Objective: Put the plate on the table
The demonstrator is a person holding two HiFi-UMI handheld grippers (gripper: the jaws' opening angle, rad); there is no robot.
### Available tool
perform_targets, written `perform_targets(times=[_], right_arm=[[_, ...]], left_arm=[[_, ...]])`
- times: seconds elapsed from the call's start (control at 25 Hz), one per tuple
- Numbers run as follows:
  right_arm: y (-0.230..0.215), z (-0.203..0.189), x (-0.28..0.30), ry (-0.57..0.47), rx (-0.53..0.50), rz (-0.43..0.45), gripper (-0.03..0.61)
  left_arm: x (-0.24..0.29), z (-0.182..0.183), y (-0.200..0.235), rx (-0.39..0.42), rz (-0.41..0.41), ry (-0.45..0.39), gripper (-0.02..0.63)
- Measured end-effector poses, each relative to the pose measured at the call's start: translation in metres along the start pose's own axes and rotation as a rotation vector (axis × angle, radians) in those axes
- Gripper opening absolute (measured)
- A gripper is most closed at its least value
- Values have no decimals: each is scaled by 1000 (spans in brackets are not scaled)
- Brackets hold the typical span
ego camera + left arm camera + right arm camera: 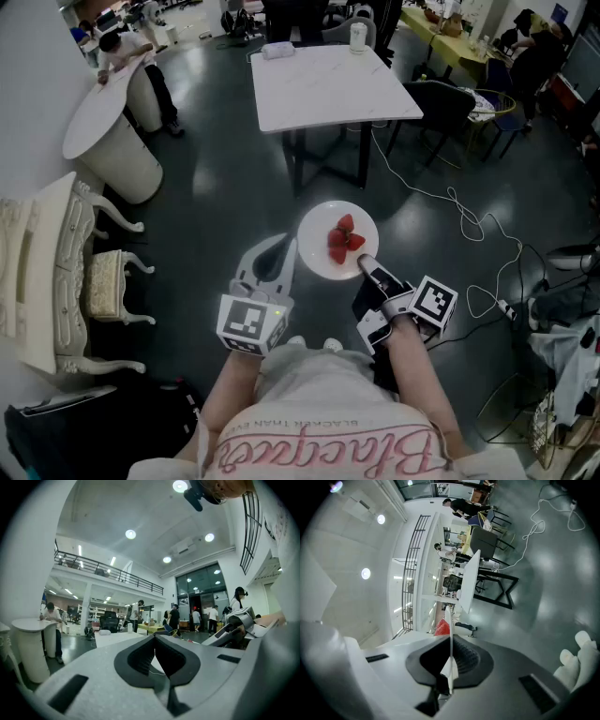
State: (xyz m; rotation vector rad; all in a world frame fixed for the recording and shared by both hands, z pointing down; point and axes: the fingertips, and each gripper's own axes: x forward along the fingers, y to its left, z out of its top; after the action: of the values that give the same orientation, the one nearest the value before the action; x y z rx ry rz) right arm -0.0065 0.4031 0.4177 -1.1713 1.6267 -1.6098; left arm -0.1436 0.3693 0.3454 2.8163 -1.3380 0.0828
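A white plate (317,246) carrying red strawberries (345,238) hangs in the air above the dark floor. My right gripper (365,265) is shut on its near rim. In the right gripper view the plate (449,632) shows edge-on between the jaws, the strawberries (442,628) just left of it. The white square table (328,86) stands further ahead, apart from the plate. My left gripper (280,246) is just left of the plate, shut and holding nothing; in its own view the left gripper (154,642) has its jaws pressed together.
A white box (278,50) and a white jug (357,36) stand at the table's far edge. A dark chair (441,108) is right of the table, and white cables (459,211) trail over the floor. A round white counter (108,127) and an ornate white chair (56,272) are at the left.
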Motion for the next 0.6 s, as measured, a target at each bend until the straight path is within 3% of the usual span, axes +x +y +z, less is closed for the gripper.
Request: perform_targets(times=[0.4, 0.6], right_arm=[[18, -18, 20, -37, -71, 28, 12], [17, -19, 16, -63, -57, 8, 12]], left_arm=[[-9, 7, 24, 24, -47, -26, 5], [-11, 4, 24, 10, -66, -14, 5]])
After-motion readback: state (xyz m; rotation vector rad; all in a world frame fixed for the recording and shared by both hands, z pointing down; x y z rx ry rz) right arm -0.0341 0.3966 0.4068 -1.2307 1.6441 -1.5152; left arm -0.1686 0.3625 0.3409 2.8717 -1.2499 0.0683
